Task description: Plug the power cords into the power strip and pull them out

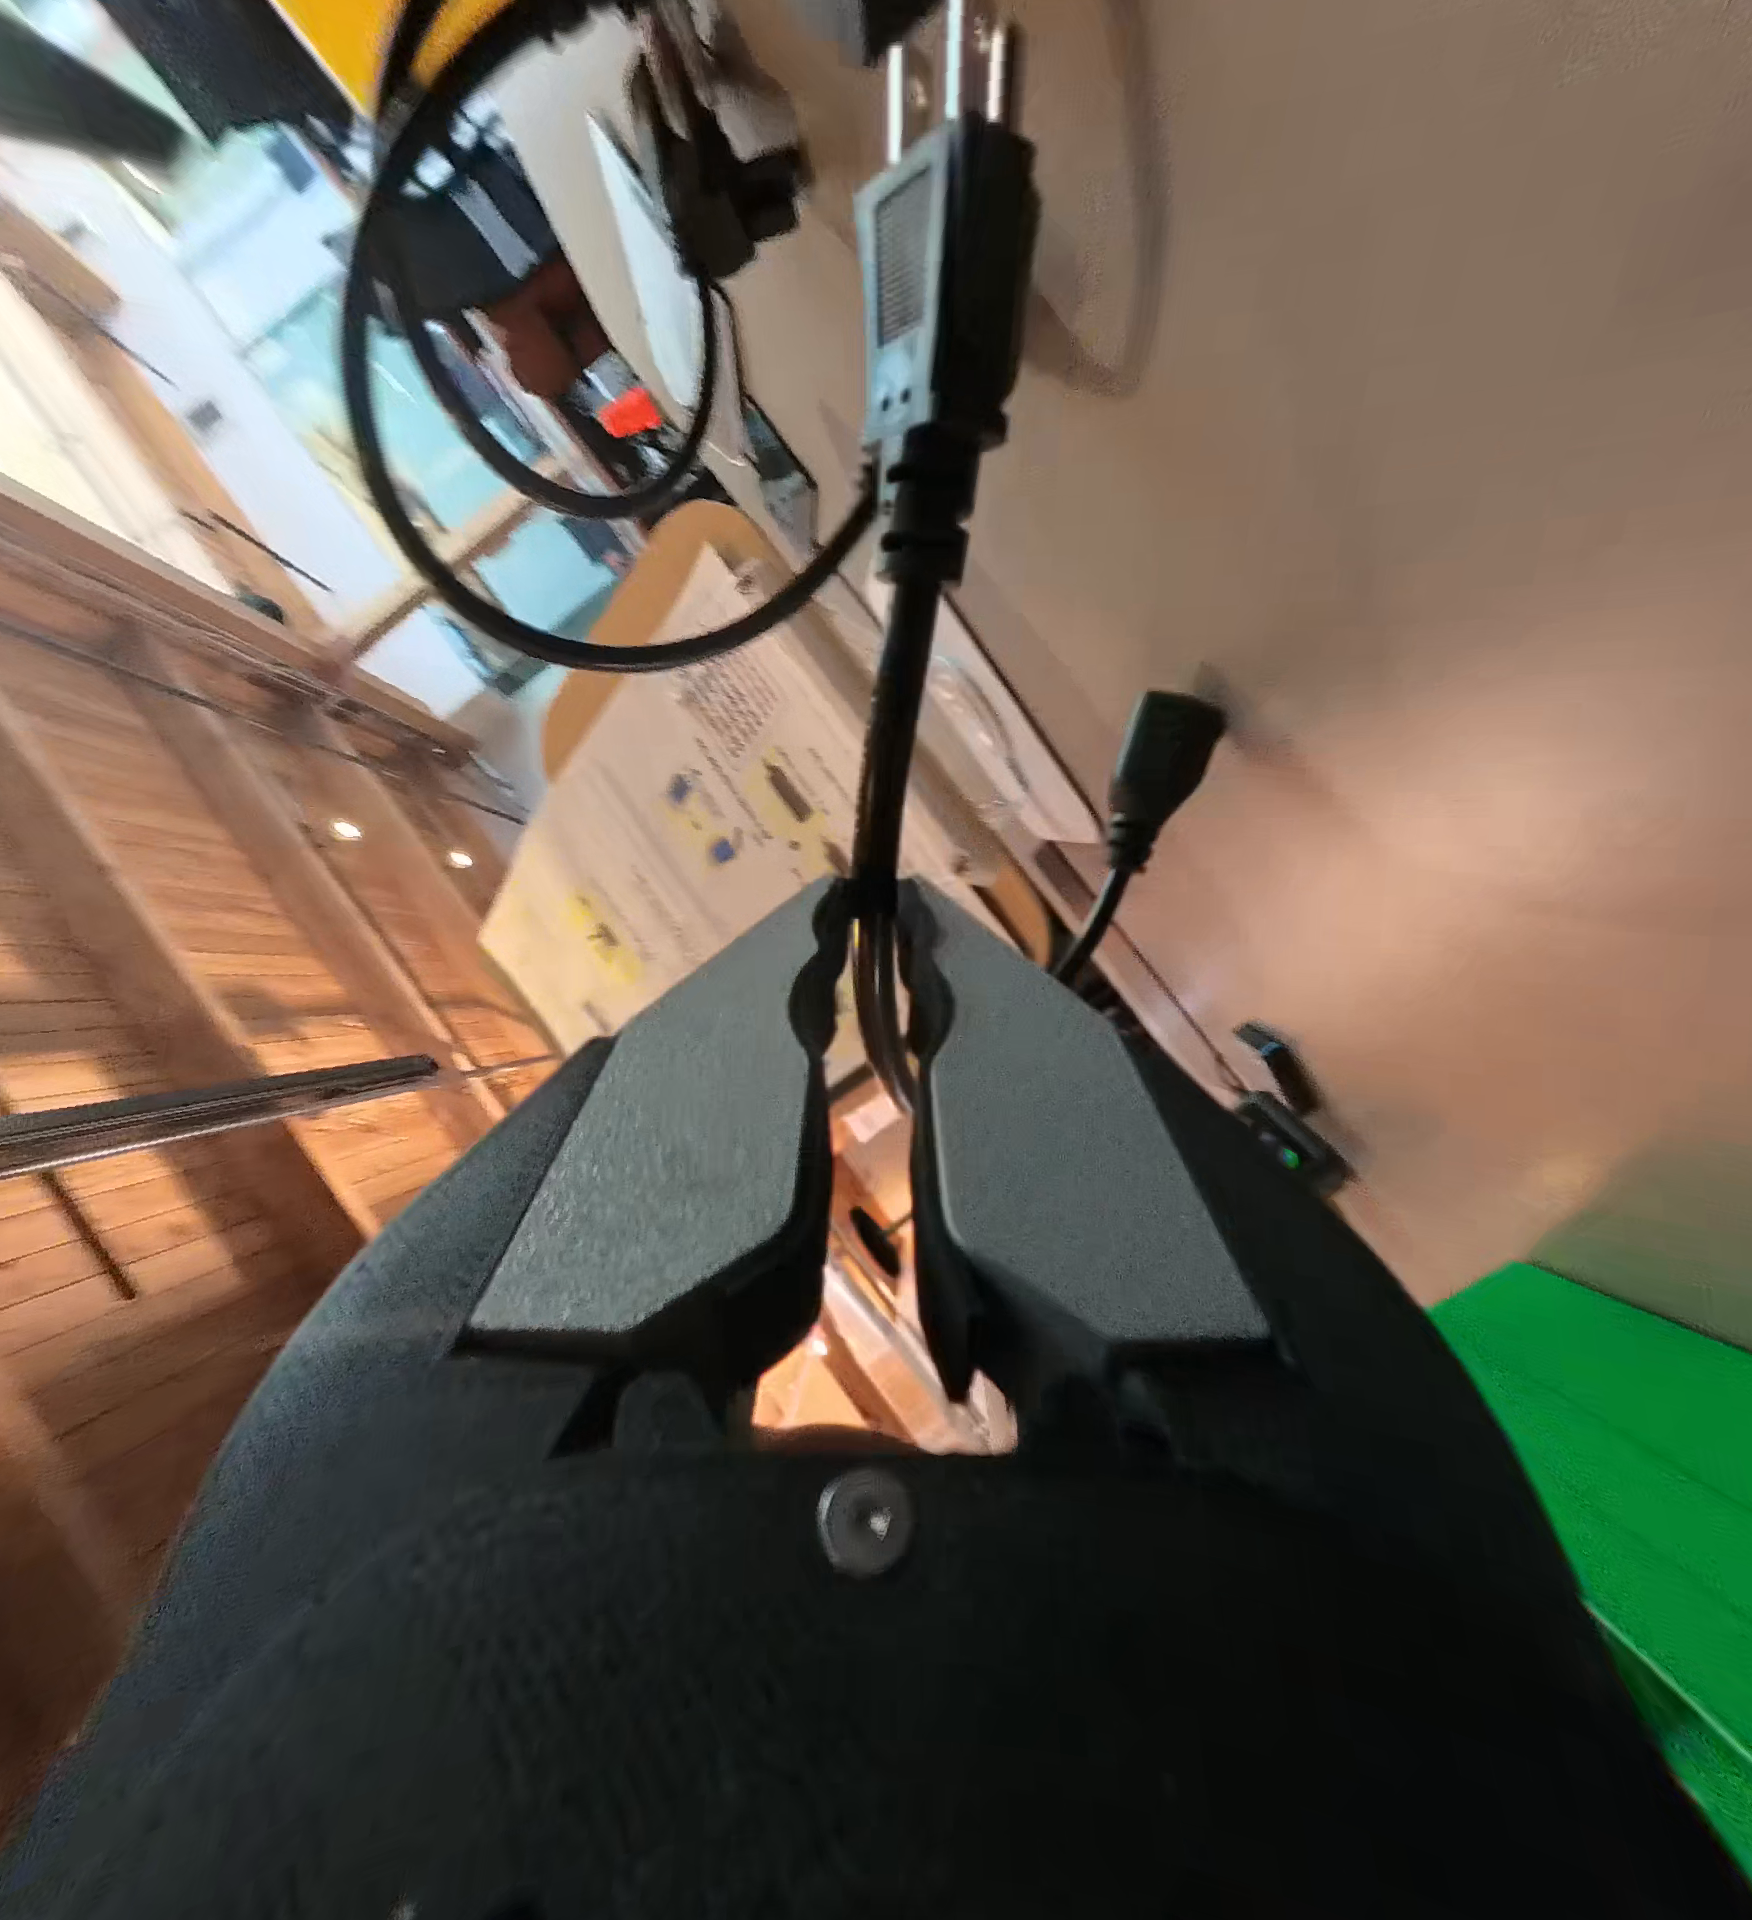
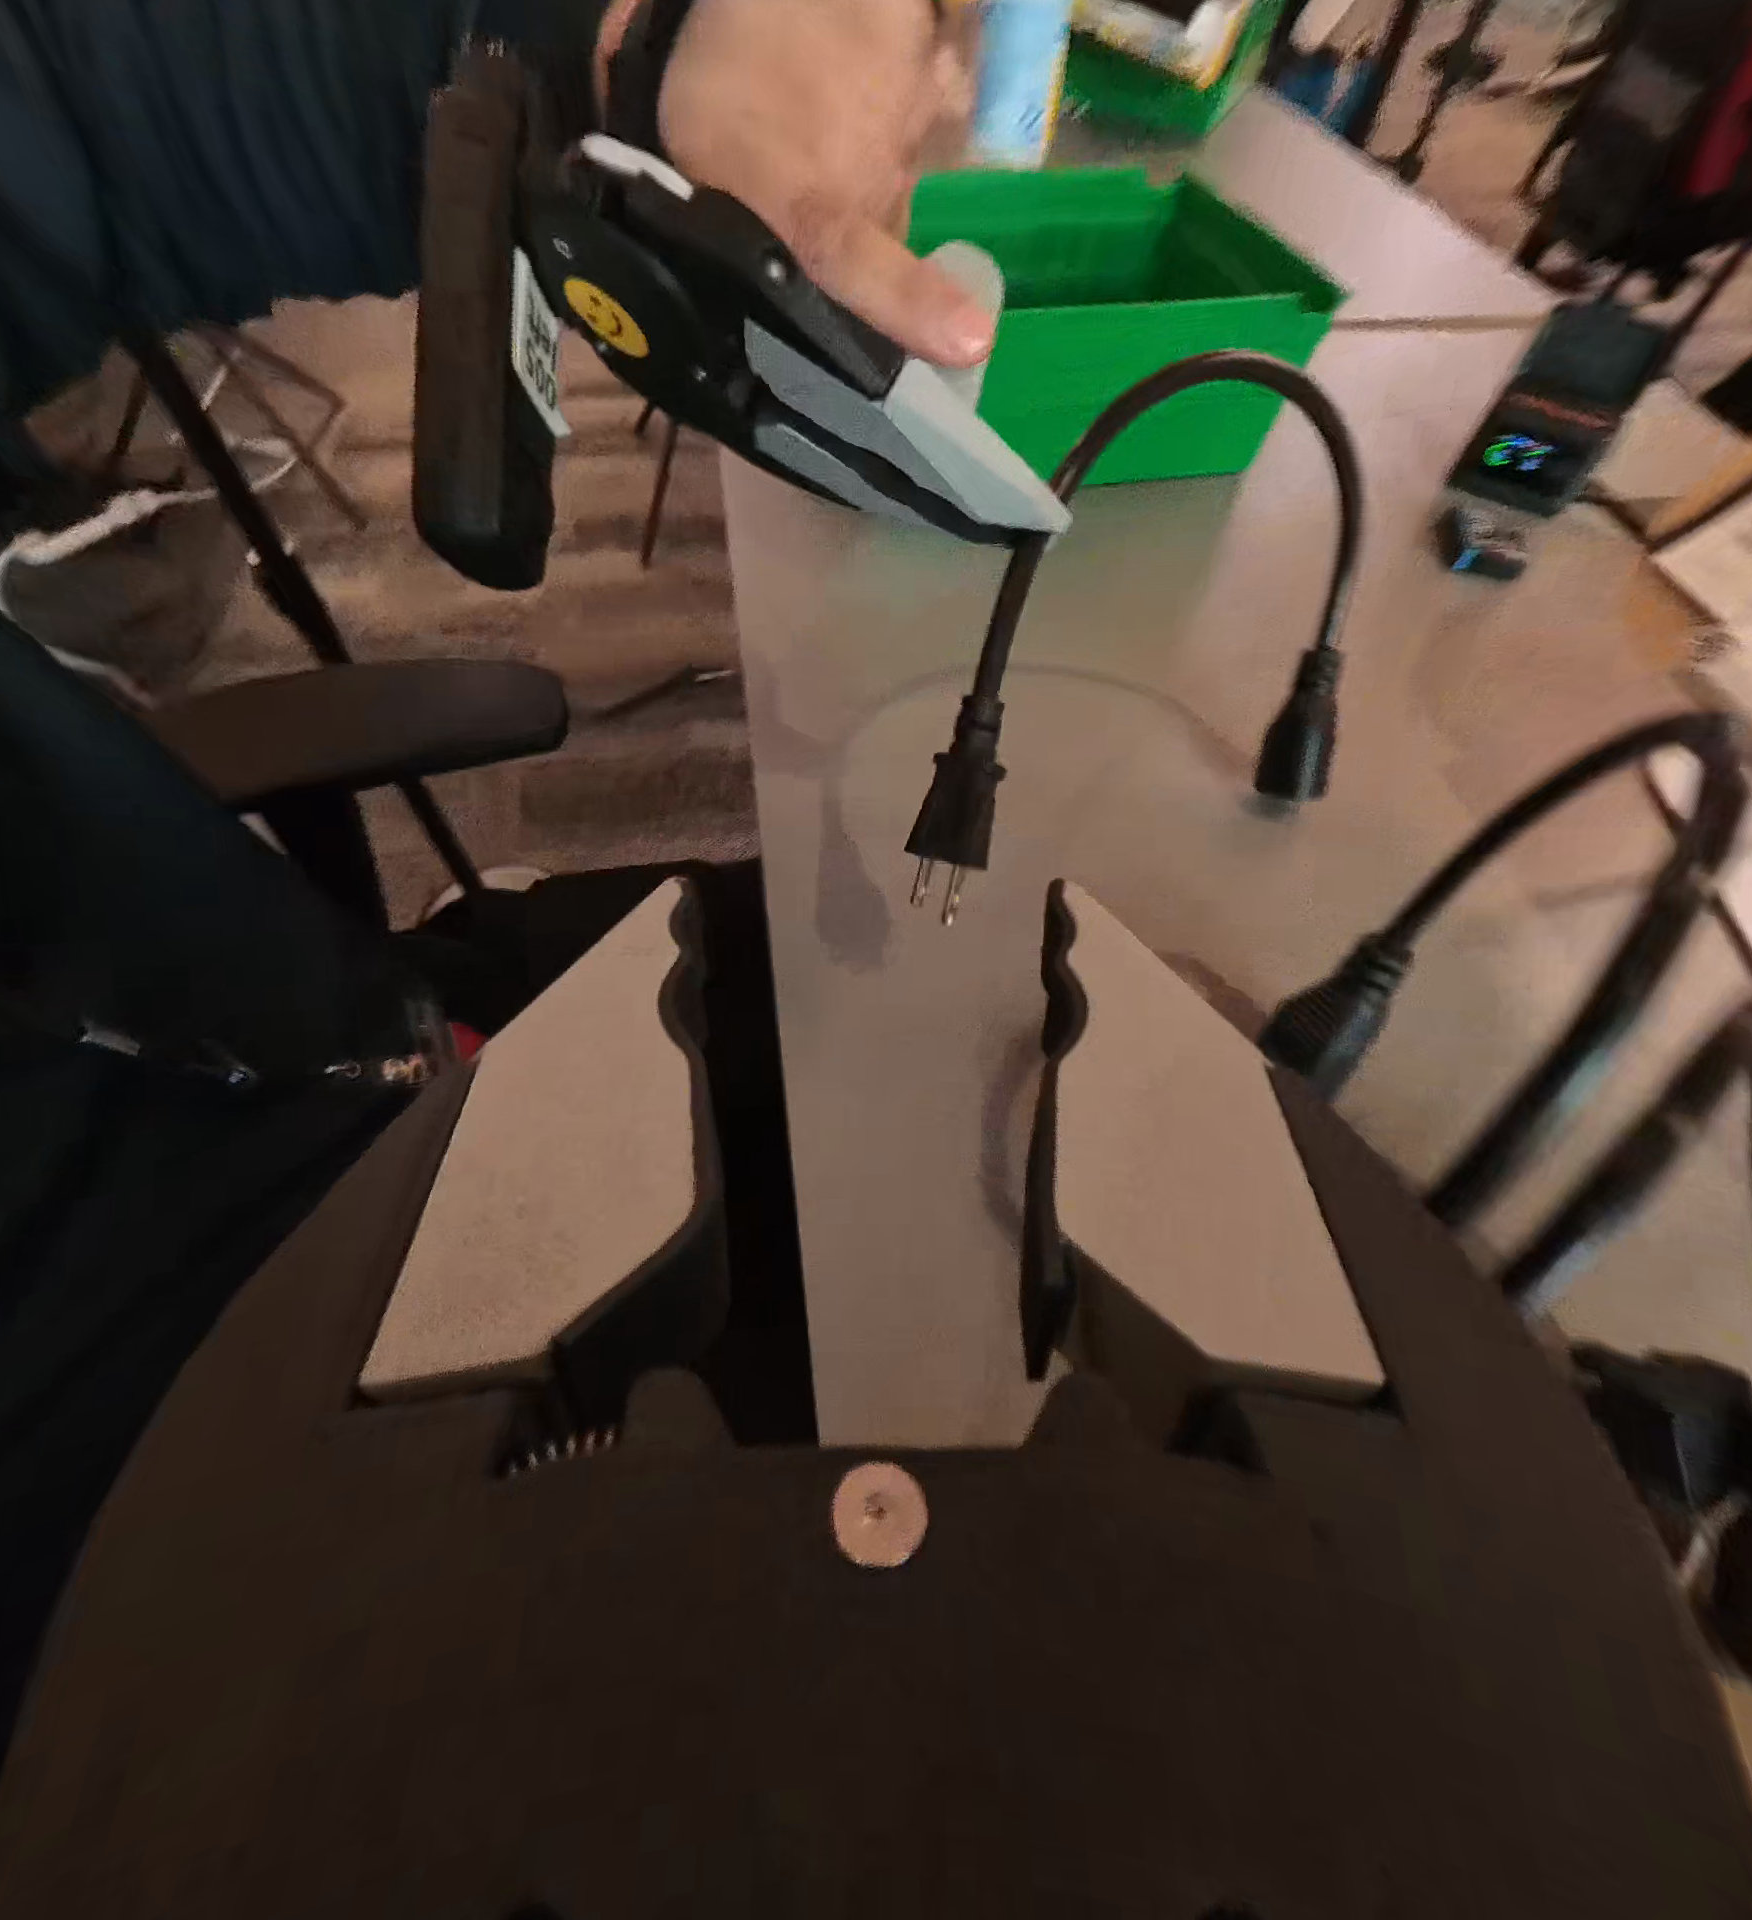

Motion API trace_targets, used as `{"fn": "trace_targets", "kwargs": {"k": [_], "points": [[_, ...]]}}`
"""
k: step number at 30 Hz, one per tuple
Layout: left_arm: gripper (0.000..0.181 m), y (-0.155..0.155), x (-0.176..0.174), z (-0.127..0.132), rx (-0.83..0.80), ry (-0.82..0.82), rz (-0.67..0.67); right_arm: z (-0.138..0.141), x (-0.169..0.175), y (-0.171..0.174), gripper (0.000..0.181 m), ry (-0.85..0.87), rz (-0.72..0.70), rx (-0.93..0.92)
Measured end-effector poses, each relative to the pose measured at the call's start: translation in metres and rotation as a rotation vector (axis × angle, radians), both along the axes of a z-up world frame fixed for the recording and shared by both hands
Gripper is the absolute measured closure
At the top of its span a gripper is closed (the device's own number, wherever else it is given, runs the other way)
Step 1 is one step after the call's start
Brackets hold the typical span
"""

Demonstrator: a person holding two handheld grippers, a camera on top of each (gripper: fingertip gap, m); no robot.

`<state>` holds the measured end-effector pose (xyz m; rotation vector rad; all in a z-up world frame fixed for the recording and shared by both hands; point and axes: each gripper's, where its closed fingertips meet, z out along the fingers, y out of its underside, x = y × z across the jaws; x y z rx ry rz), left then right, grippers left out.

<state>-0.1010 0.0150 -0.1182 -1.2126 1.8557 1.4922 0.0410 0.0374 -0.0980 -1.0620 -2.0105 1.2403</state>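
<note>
My left gripper [image 1: 872, 904] is shut on a short black power cord [image 1: 898, 707] a little behind its plug. The plug [image 1: 945, 291] sticks out ahead of the fingertips, prongs pointing away, in the air beside the beige table [image 1: 1474, 520]. In the right wrist view the left gripper [image 2: 1038, 520], held by a hand, lets the plug [image 2: 955, 810] hang prongs down above the table. The cord arches over to its socket end [image 2: 1298, 748], which rests on the table. My right gripper [image 2: 872, 904] is open and empty, just below the hanging plug. I cannot make out a power strip.
A green bin [image 2: 1111, 312] stands at the far side of the table and also shows in the left wrist view [image 1: 1682, 1507]. More black cords [image 2: 1474, 935] loop at the right. A small dark device with a lit screen [image 2: 1537, 416] sits at far right. A chair armrest [image 2: 363, 717] lies beyond the table's left edge.
</note>
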Motion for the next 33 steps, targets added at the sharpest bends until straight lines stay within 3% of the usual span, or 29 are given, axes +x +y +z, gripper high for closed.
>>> {"fn": "trace_targets", "kwargs": {"k": [5,10,14,18,21,24,28,30,33], "points": [[0.175,-0.012,0.023,0.030,0.137,0.033,-0.121,-0.009,-0.045,-0.031,0.115,-0.176,0.119,-0.072],[0.175,-0.020,0.026,0.040,0.213,0.009,-0.132,-0.016,-0.065,-0.081,0.120,-0.368,0.330,-0.387],[0.174,-0.023,0.023,0.043,0.269,-0.023,-0.126,-0.012,-0.078,-0.100,0.162,-0.311,0.405,-0.508],[0.175,-0.028,0.015,0.049,0.320,-0.130,-0.089,-0.002,-0.081,-0.104,0.163,-0.301,0.444,-0.640],[0.173,-0.027,0.003,0.042,0.302,-0.230,-0.003,-0.011,-0.091,-0.099,0.164,-0.269,0.369,-0.563],[0.174,-0.030,-0.003,0.042,0.311,-0.469,0.079,-0.018,-0.099,-0.096,0.164,-0.240,0.296,-0.480],[0.147,-0.041,-0.013,0.044,0.278,-0.909,0.209,-0.033,-0.105,-0.091,0.166,-0.198,0.190,-0.403],[0.145,-0.049,-0.014,0.028,0.164,-1.215,0.316,-0.037,-0.110,-0.084,0.167,-0.156,0.123,-0.371],[0.139,-0.057,0.016,0.007,-0.048,-1.662,0.374,-0.037,-0.116,-0.073,0.167,-0.077,0.021,-0.275]]}}
